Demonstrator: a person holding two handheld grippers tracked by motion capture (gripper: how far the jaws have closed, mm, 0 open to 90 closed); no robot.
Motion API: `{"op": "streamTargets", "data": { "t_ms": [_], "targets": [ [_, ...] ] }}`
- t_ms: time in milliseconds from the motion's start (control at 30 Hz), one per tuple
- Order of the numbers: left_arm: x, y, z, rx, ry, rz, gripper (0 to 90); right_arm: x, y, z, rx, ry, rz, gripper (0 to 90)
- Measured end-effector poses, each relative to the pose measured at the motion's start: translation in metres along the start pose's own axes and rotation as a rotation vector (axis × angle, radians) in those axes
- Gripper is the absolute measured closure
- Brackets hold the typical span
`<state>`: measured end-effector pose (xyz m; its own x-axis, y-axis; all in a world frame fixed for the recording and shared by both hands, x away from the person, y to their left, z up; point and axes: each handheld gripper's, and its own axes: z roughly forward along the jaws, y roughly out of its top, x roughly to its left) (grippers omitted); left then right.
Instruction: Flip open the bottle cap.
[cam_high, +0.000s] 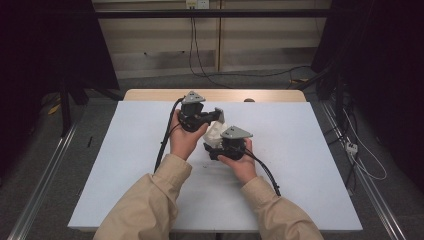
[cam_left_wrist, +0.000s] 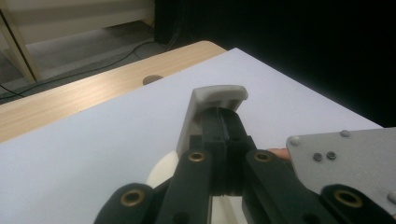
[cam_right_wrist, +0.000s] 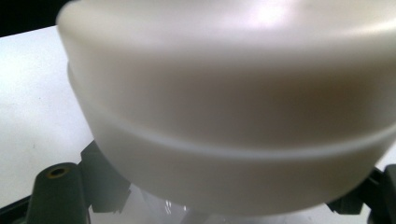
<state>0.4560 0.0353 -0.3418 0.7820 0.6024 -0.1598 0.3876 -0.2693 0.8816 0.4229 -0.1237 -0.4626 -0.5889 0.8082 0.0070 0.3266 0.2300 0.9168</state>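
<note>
A white, round container (cam_high: 216, 132) is held up over the middle of the table between both grippers. In the right gripper view its wide white cap (cam_right_wrist: 233, 93) looms very close, with a clear part below it between the black fingers (cam_right_wrist: 56, 186). My right gripper (cam_high: 212, 148) is shut on this container from the near side. My left gripper (cam_high: 218, 116) reaches it from the far left, jaws together. In the left gripper view a white flap (cam_left_wrist: 218, 93) lies along one jaw of the left gripper (cam_left_wrist: 223, 116) and hooks over the tips. Whether it is pinched, I cannot tell.
A pale blue mat (cam_high: 125, 165) covers the wooden table (cam_high: 150, 95), which has a small hole (cam_high: 248, 100) at its far edge. Black cables (cam_high: 162, 145) trail from both grippers. The right gripper's grey plate (cam_left_wrist: 345, 158) stands close to the left jaws. Dark curtains flank the table.
</note>
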Motion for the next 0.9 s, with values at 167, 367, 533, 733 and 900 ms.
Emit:
{"op": "streamTargets", "data": {
  "t_ms": [167, 367, 533, 733, 900],
  "targets": [
    [-0.0001, 0.0011, 0.001, 0.0, 0.002, -0.002, 90.0, 0.0001, 0.0, 0.0, 0.0, -0.001, 0.0, 18.8],
    [0.0, 0.0039, 0.0026, 0.002, 0.007, 0.003, 90.0, 0.0001, 0.0, 0.0001, 0.0, -0.001, -0.001, 18.8],
    [0.0002, 0.0063, 0.0046, 0.003, 0.007, 0.009, 90.0, 0.0001, 0.0, 0.0, 0.001, -0.001, 0.0, 18.8],
    [0.0011, 0.0071, 0.0073, 0.007, 0.014, 0.007, 90.0, 0.0001, 0.0, 0.0, 0.001, 0.0, 0.003, 18.8],
    [0.0019, 0.0074, 0.0095, 0.008, 0.016, 0.005, 90.0, 0.0001, 0.0, 0.0001, 0.002, 0.0, 0.002, 18.8]
  ]
}}
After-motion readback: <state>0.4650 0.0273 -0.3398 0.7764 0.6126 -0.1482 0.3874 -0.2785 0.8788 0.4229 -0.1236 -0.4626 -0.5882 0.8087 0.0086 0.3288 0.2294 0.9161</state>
